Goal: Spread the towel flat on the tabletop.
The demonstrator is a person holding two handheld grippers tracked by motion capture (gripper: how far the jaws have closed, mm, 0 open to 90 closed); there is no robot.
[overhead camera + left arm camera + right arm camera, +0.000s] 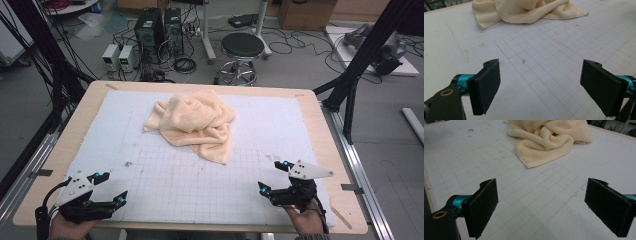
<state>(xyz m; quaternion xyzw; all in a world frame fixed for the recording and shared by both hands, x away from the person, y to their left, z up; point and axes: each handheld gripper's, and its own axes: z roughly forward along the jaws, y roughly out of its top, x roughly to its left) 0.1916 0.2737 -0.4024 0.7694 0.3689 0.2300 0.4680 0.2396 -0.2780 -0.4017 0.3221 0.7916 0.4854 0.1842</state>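
Two grippers [111,187] [272,176] gape near crumpled towel [195,122].

The towel [524,11] is cut off by the top edge in both gripper views. Its underside and inner folds are hidden by its own bunched layers. The person's hands are cropped at the bottom of the high view.

A wooden table [325,150] carries a white gridded mat [150,175] with a crumpled cream towel [195,122].
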